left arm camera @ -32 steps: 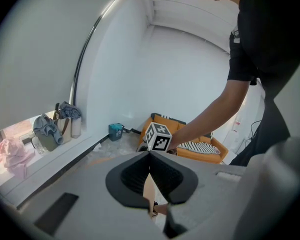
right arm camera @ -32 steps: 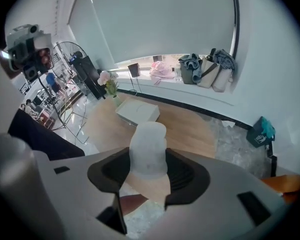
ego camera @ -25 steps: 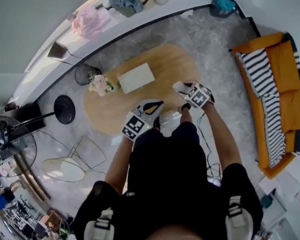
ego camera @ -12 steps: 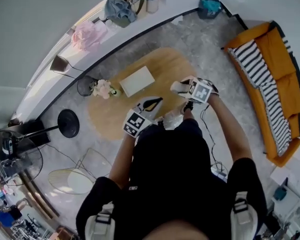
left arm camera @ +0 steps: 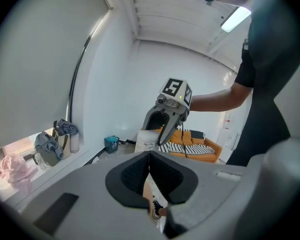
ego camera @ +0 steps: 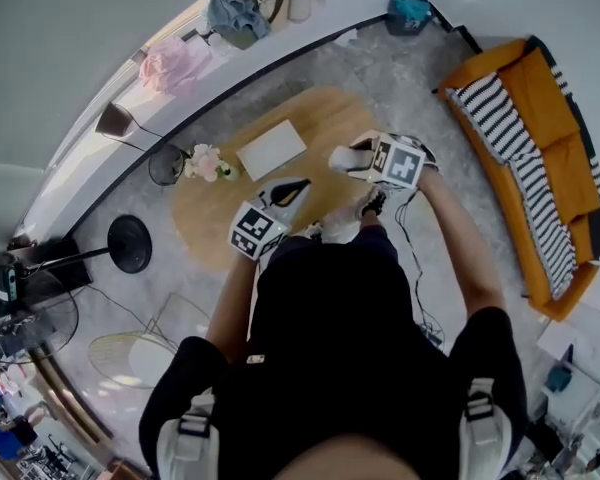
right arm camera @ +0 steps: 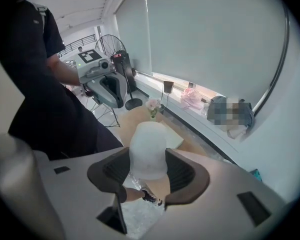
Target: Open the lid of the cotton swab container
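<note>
A frosted white cotton swab container (right arm camera: 148, 151) with a rounded top sits between the jaws of my right gripper (right arm camera: 149, 171), which is shut on it. In the head view the right gripper (ego camera: 342, 158) holds the container (ego camera: 342, 158) in the air over the near edge of the wooden table. My left gripper (ego camera: 285, 193) hangs to its left, apart from the container. Its jaws meet with nothing between them in the left gripper view (left arm camera: 149, 171). That view also shows the right gripper (left arm camera: 166, 118) with the container (left arm camera: 147, 140) ahead. The lid's seam is not visible.
An oval wooden table (ego camera: 220, 223) carries a flat white box (ego camera: 271, 149) and a small flower vase (ego camera: 206, 162). An orange sofa (ego camera: 570, 183) with a striped cushion stands at the right. Clothes lie on the windowsill (ego camera: 185, 58). A floor fan (ego camera: 10, 313) stands at the left.
Both grippers have risen and shifted towards the table. The right one has carried the white container upward and rolled a little. The left jaws stay shut.
</note>
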### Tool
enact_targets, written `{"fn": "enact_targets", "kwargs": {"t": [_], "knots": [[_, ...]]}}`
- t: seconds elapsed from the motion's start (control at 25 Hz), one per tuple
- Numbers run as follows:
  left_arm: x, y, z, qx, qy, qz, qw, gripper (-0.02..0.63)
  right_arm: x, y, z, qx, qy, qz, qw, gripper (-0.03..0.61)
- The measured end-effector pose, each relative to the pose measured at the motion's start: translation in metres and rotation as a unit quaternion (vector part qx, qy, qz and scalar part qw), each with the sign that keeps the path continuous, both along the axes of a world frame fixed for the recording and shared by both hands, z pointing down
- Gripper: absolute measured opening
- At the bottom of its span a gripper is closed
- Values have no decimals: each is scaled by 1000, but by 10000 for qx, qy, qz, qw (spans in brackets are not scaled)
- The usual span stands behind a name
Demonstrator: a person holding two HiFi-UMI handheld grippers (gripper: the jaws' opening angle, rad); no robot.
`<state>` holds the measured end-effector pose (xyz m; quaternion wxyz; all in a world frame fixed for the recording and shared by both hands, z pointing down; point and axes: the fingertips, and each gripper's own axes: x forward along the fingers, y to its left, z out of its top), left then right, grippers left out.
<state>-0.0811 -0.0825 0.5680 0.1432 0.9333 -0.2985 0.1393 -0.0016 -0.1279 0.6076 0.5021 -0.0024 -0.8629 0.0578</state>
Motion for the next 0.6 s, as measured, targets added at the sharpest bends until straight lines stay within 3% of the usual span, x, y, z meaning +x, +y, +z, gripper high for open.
{"fn": "enact_targets", "kwargs": {"t": [0.28,0.6], "knots": [[1,12,-7,80,97,203,9997,6,-19,22,-30,-88,-173,-310,9993,202],[12,18,-6,89,178,474,9987,90,-20,38,-49,-204,-227,-500,9983,202]]}}
